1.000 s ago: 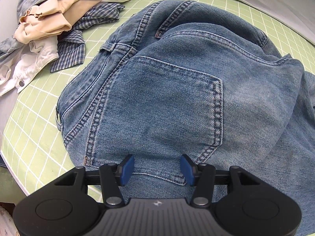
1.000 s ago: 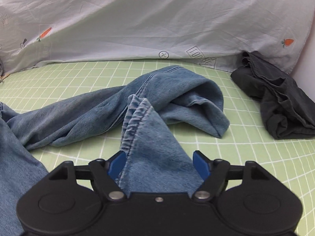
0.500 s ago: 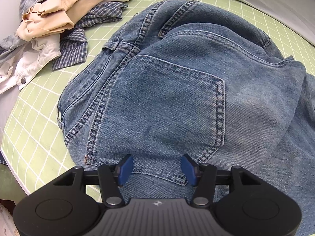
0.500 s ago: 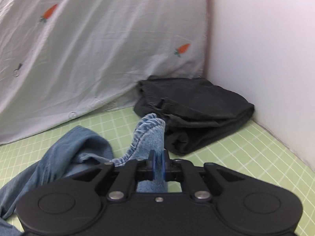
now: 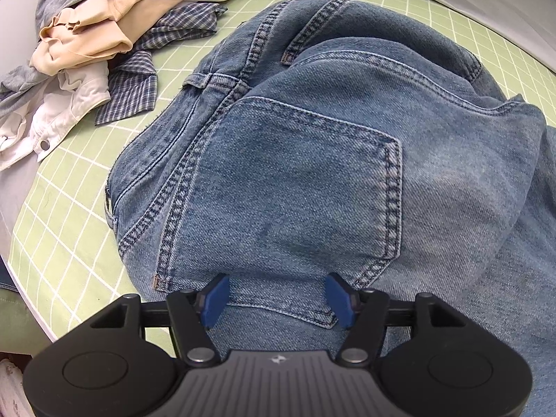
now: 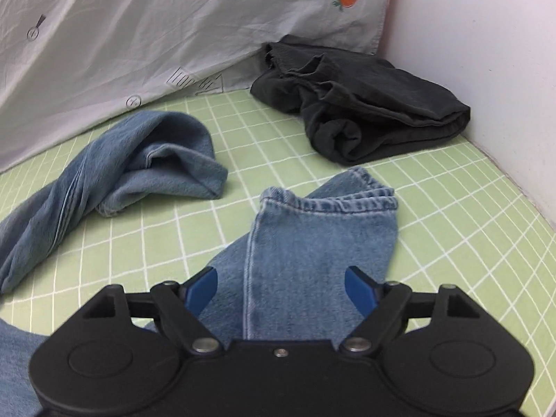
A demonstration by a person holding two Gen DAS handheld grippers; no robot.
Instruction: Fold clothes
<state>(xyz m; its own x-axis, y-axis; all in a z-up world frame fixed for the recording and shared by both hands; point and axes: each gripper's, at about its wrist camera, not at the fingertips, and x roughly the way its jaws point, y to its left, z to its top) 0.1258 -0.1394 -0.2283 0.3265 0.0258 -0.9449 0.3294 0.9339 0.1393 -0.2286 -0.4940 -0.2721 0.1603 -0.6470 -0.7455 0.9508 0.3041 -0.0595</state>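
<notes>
Two grippers work one pair of jeans [image 5: 312, 173]: the left gripper [image 5: 277, 298] hangs over the seat, jaws opening, denim between the pads, none pinched; the right gripper [image 6: 279, 290] is opening over a flat leg cuff [image 6: 326, 205], a black folded garment [image 6: 358, 111] beyond it

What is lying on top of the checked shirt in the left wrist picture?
A beige garment and a white one lie over the checked shirt; its covered part is hidden.
</notes>
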